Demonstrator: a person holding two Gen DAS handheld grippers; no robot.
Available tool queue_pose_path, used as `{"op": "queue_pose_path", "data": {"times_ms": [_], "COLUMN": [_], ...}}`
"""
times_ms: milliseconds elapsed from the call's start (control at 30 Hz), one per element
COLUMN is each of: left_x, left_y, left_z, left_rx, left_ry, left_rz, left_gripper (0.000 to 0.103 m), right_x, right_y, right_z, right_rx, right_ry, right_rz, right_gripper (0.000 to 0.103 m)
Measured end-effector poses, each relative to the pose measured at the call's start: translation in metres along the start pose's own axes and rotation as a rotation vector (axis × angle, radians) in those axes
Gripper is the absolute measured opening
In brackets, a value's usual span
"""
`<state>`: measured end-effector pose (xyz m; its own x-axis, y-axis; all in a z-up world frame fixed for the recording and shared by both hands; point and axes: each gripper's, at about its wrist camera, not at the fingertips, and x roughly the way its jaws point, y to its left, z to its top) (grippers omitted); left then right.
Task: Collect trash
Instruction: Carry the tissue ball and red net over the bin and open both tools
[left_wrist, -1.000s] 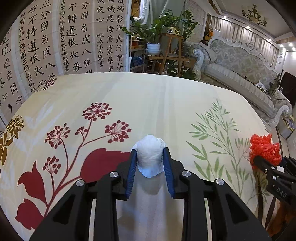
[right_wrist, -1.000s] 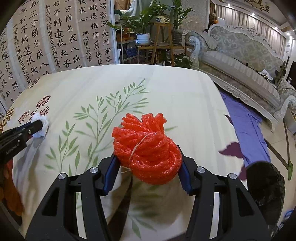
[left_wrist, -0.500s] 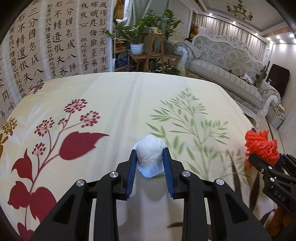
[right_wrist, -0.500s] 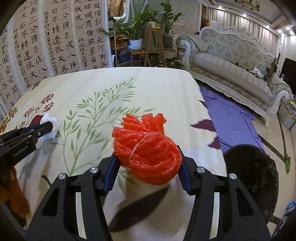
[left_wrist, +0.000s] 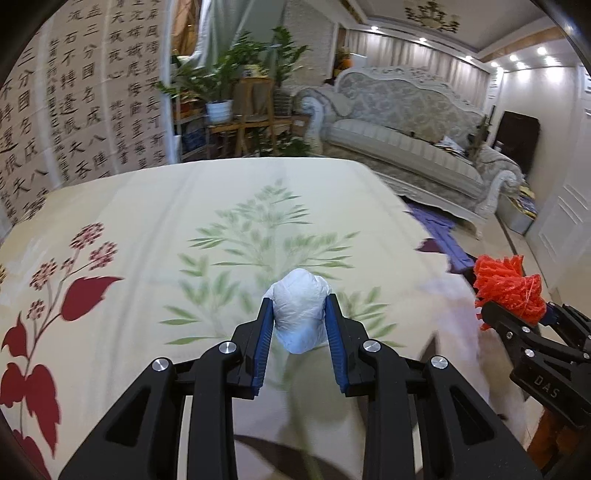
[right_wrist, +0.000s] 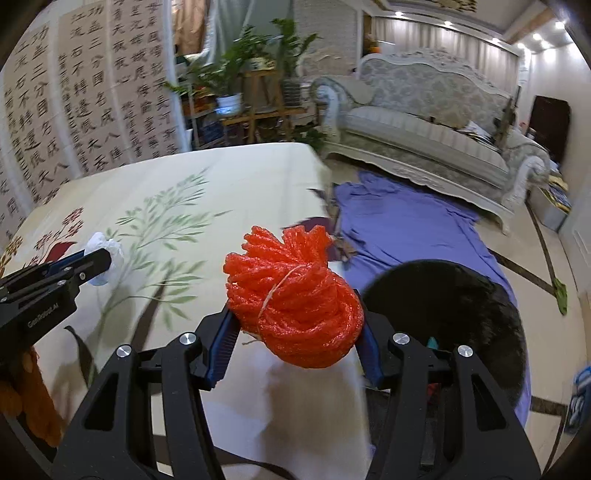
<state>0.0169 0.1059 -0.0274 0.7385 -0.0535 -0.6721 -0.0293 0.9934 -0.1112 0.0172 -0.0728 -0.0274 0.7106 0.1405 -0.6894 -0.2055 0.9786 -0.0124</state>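
My left gripper (left_wrist: 300, 314) is shut on a crumpled white wad (left_wrist: 300, 314) and holds it above the floral tablecloth (left_wrist: 147, 221). It also shows at the left of the right wrist view (right_wrist: 105, 260), with the white wad (right_wrist: 110, 251) at its tip. My right gripper (right_wrist: 295, 325) is shut on a red foam-net bundle (right_wrist: 295, 302) tied with string, held over the table's right edge. The bundle (left_wrist: 508, 284) shows at the right of the left wrist view. A black trash bin (right_wrist: 450, 306) stands on the floor just right of the right gripper.
A purple cloth (right_wrist: 406, 225) lies on the floor beyond the bin. An ornate sofa (right_wrist: 424, 140) stands at the back right. Potted plants on a wooden stand (right_wrist: 255, 99) and a calligraphy screen (right_wrist: 74, 110) are behind the table.
Both grippers have moved to the right across the table with their loads. The black bin has come closer to the right gripper.
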Motion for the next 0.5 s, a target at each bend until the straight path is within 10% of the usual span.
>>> {"op": "queue_pose_path", "data": {"times_ms": [500], "left_x": [0.02], "left_y": [-0.124], "left_z": [0.012], "left_rx": [0.195], "left_ry": [-0.011], "left_rz": [-0.172], "left_gripper": [0.03], "right_x": [-0.005], "right_y": [-0.108], "right_z": [-0.014], "right_rx": [0.167], "right_ry": [-0.013], "right_rz": [-0.191], "right_gripper": [0.055]}}
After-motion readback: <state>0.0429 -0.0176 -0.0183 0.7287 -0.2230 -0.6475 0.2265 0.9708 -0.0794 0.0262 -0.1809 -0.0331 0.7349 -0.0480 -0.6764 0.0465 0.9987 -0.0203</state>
